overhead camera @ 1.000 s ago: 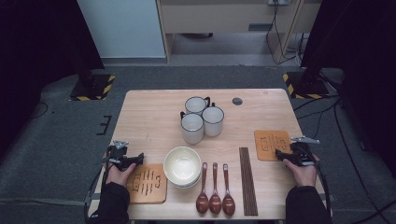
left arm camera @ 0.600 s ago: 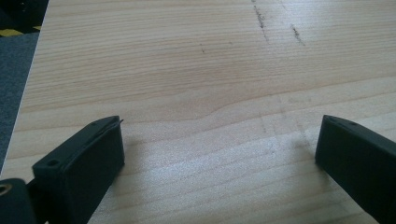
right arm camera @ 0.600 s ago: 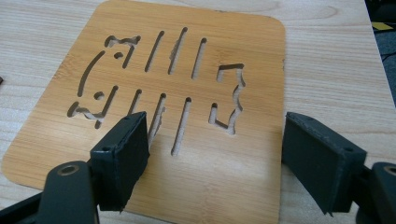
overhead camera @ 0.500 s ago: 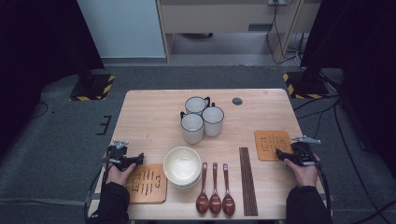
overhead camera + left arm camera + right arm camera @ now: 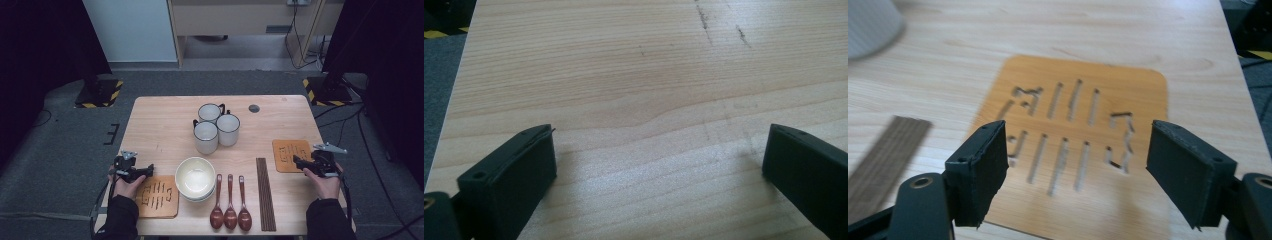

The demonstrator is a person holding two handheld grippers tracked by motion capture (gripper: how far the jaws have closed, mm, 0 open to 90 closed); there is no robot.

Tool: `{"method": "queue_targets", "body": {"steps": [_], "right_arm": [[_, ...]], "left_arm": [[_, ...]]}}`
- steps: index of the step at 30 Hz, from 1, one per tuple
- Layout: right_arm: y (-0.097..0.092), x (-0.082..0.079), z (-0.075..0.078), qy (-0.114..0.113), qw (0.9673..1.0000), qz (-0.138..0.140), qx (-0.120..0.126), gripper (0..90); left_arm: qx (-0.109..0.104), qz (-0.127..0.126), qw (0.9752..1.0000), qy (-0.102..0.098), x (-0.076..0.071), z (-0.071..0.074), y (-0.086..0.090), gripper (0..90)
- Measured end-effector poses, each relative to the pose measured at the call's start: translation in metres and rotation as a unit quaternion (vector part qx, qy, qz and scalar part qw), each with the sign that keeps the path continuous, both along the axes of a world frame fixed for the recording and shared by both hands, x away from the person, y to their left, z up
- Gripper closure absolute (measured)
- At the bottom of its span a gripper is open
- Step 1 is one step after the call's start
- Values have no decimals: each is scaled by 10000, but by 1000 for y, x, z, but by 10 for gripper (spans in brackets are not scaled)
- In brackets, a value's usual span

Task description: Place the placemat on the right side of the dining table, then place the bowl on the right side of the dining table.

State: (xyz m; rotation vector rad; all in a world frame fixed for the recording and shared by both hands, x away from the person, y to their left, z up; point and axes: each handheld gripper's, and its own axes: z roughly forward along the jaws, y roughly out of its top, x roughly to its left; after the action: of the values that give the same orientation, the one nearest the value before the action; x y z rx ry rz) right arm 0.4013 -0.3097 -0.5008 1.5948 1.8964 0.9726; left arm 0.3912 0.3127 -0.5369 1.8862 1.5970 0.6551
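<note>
Right gripper view: the right gripper [image 5: 1075, 165], jaws spread and empty, hovers over the orange slotted wooden coaster [image 5: 1083, 135] at the table's four o'clock; probably approaching, next lower and pinch its edge.

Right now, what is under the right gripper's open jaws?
Under the right gripper lies an orange wooden coaster with cut slots, flat on the table. The jaws hide parts of the coaster's near half.

An orange slotted wooden coaster [image 5: 1078, 150] lies flat near the table's right edge.
</note>
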Motion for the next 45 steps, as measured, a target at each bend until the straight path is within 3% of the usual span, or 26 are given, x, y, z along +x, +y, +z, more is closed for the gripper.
{"method": "queue_targets", "body": {"steps": [5,8,10,11,12,15,18,24,25,28,29,30,35,36,39,40,43,45], "right_arm": [[10,-4,15,-287,9992,191,177,246],[14,-6,18,-330,9989,231,236,249],[17,-7,22,-357,9984,354,246,256],[20,-8,26,-412,9978,437,271,263],[20,-8,26,-412,9978,437,271,263],[27,-12,37,-568,9960,576,387,273],[32,-14,44,-667,9947,646,431,273],[50,-19,60,-833,9911,917,483,267],[57,-22,66,-904,9890,1051,518,267],[64,-24,72,-987,9866,1171,558,271],[71,-26,78,-1037,9845,1268,631,274],[71,-26,78,-1037,9845,1268,631,274],[88,-30,88,-1102,9797,1524,688,267],[88,-30,88,-1102,9797,1524,688,267],[95,-31,91,-1129,9778,1621,698,263],[95,-31,91,-1129,9778,1621,698,263],[100,-30,94,-1129,9766,1667,759,267],[101,-29,95,-1139,9764,1671,757,268]], "left_arm": [[20,116,9999,-5,-4,4,1,96],[64,111,9999,-48,-6,6,2,134],[-56,94,9998,-154,-9,11,2,157],[-184,32,9993,-313,-13,17,1,166],[-184,32,9993,-313,-13,17,1,176],[-446,-52,9975,-545,-19,27,-1,192],[-531,-118,9963,-660,-22,34,-3,199],[-746,-315,9922,-945,-28,50,-12,212],[-847,-396,9903,-1032,-30,56,-16,214],[-911,-490,9883,-1118,-33,63,-20,220],[-964,-566,9863,-1214,-35,69,-23,225],[-964,-566,9863,-1214,-35,69,-23,226],[-1108,-774,9804,-1434,-42,86,-32,236],[-1108,-774,9804,-1434,-42,86,-32,238],[-1163,-931,9764,-1564,-45,97,-39,240],[-1163,-931,9764,-1564,-45,97,-39,241],[-1206,-1046,9734,-1644,-48,104,-45,247],[-1205,-1073,9729,-1654,-48,105,-46,249]]}}
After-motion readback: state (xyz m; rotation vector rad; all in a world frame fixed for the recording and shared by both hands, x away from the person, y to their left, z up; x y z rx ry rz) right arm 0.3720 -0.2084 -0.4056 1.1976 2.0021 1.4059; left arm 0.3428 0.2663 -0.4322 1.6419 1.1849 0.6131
